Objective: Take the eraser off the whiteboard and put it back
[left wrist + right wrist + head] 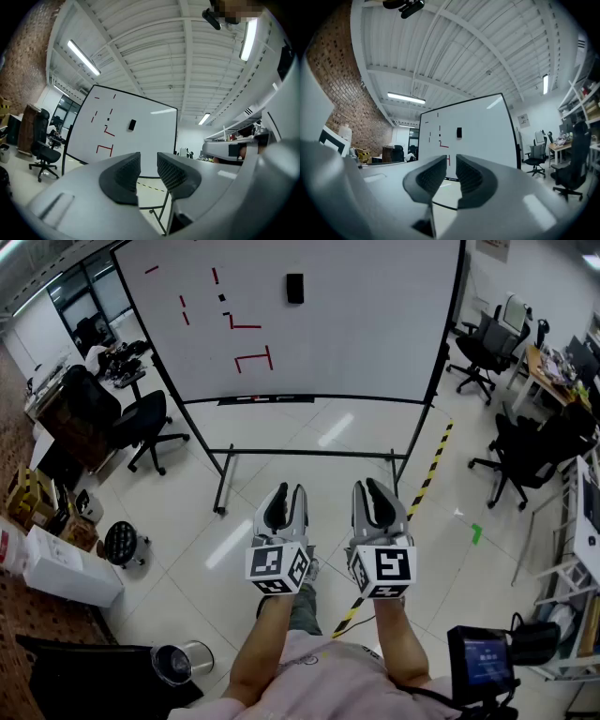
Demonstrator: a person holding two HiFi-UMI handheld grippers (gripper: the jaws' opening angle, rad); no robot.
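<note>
Head view — eraser (294, 288) on whiteboard (375, 324), well beyond left tool (286, 491) and right tool (372, 486) — both closed, empty.

Camera layout
Head view looks steeply down; both gripper views tilt upward; all share the white black-framed whiteboard (375, 324) at 12 o'clock, well away.

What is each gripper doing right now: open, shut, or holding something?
Left gripper: shut, holding nothing.
Right gripper: shut, holding nothing.
</note>
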